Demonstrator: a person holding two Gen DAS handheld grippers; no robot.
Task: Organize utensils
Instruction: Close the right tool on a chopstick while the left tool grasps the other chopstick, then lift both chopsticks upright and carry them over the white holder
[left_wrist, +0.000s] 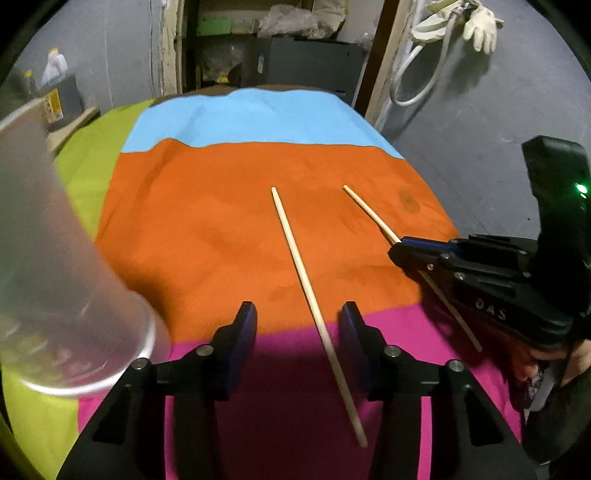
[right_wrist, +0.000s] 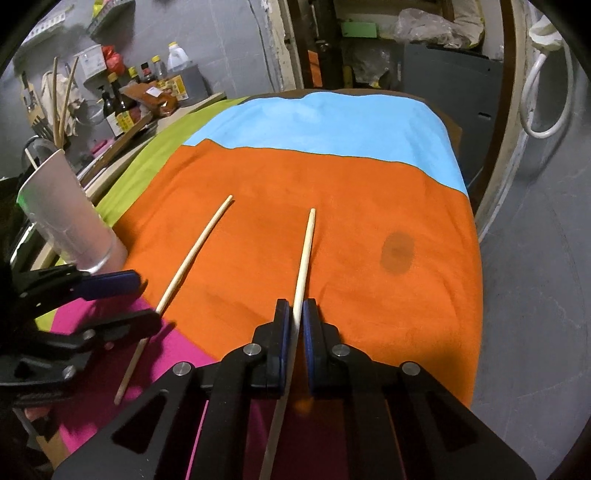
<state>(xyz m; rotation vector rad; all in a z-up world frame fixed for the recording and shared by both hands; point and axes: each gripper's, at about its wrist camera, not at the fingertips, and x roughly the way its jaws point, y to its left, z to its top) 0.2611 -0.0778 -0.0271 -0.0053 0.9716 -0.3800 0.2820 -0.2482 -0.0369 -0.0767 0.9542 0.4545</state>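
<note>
Two pale wooden chopsticks are on the cloth-covered table. My right gripper (right_wrist: 296, 314) is shut on one chopstick (right_wrist: 304, 254), its tip pointing away over the orange cloth; this gripper (left_wrist: 397, 249) and its chopstick (left_wrist: 365, 208) also show in the left wrist view. The other chopstick (left_wrist: 306, 288) lies flat between the open fingers of my left gripper (left_wrist: 298, 314), nearer the right finger. It also shows in the right wrist view (right_wrist: 192, 258), beside my left gripper (right_wrist: 144, 299). A clear glass tumbler (left_wrist: 55, 266) stands at the left (right_wrist: 64, 218).
The table is covered with cloths: orange (left_wrist: 221, 206), blue (left_wrist: 251, 118), magenta (left_wrist: 277, 406) and lime green (left_wrist: 85, 162). A dark stain (right_wrist: 397, 253) marks the orange cloth. Bottles and clutter (right_wrist: 125, 99) stand on a counter at far left. Grey floor lies to the right.
</note>
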